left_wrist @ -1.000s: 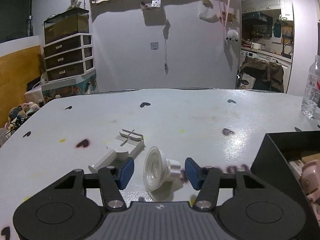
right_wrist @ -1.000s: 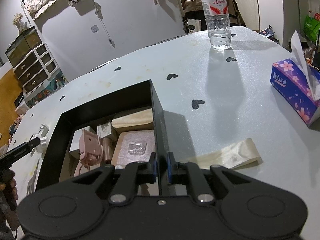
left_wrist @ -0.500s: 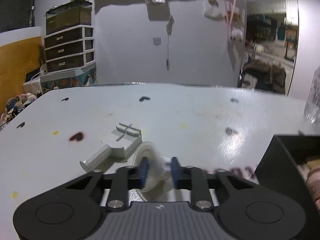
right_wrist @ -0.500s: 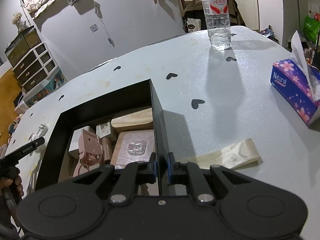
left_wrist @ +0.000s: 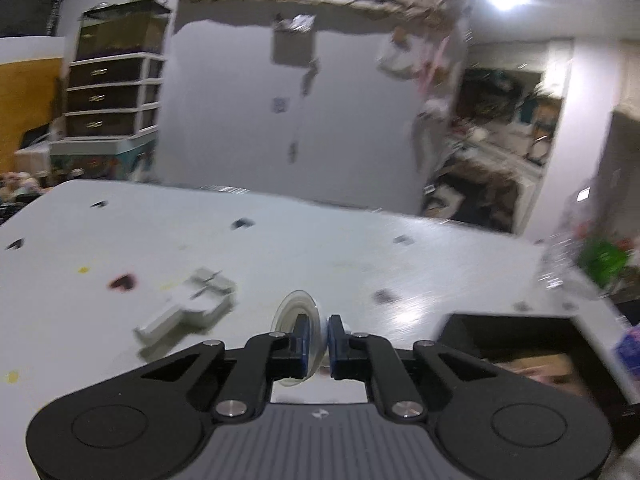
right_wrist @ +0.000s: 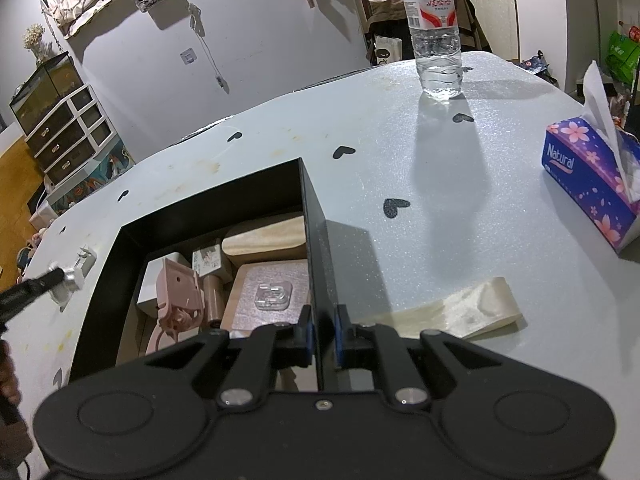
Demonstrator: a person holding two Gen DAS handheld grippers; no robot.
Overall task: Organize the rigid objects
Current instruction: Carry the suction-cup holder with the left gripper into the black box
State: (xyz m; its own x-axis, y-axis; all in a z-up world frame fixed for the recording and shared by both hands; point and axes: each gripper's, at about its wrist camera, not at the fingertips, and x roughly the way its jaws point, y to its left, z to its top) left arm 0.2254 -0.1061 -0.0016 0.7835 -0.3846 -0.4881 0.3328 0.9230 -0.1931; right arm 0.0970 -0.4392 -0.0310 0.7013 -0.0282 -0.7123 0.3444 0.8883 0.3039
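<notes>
Left tool clamping suction cup — right tool on box wall

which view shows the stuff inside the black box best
The right wrist view: it looks down into the black box, showing its pink and beige contents sharply, while the right gripper clamps the box's wall. The left wrist view catches only a blurred corner of it.

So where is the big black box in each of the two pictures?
Left wrist view: the open black rectangular box sits at the lower right, blurred, right of the left gripper, which is shut on a clear round suction cup.
Right wrist view: the box fills the lower left middle; the right gripper is shut on its right wall.
Shared landmark: the clear plastic water bottle, blurred at the right edge of the left view.
</notes>
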